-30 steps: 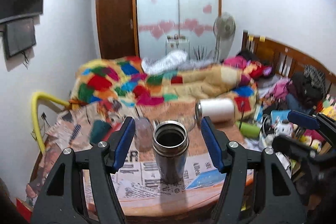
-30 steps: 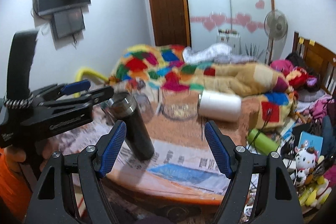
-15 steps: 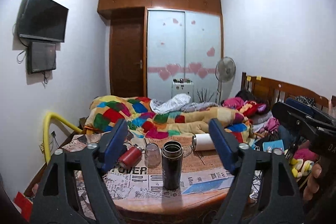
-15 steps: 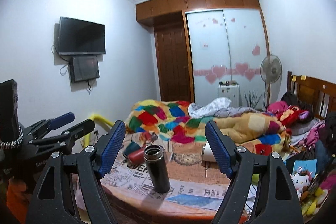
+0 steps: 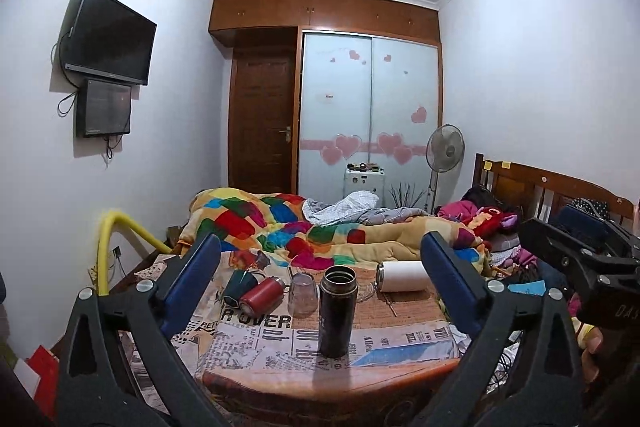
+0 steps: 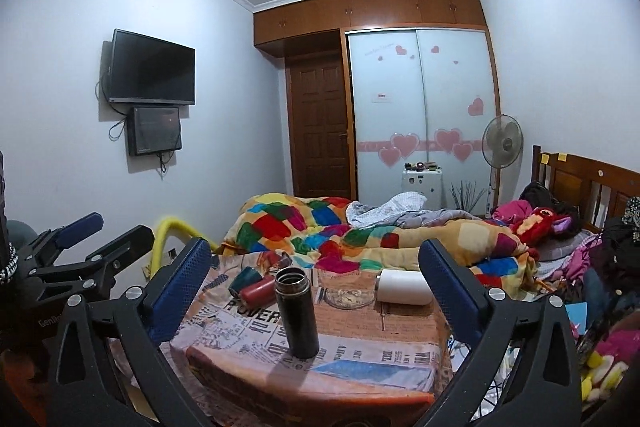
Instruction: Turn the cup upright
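A dark steel cup (image 5: 336, 311) stands upright, mouth up, near the front of a table covered in newspaper (image 5: 264, 343); it also shows in the right wrist view (image 6: 297, 313). My left gripper (image 5: 320, 291) is open and empty, pulled back well in front of the cup. My right gripper (image 6: 316, 291) is open and empty too, back from the table, with the cup left of its centre. The left gripper's body (image 6: 72, 267) shows at the left of the right wrist view.
Behind the cup lie a red bottle (image 5: 262, 294), a green mug (image 5: 240, 283), an upturned clear glass (image 5: 303, 294), a glass dish (image 6: 349, 297) and a white tumbler on its side (image 5: 402, 275). A bed with a patchwork quilt (image 5: 320, 231) is beyond the table.
Both grippers have drawn back and up from the table; the left one was close around the standing cup a second ago. The cup has stayed upright in place.
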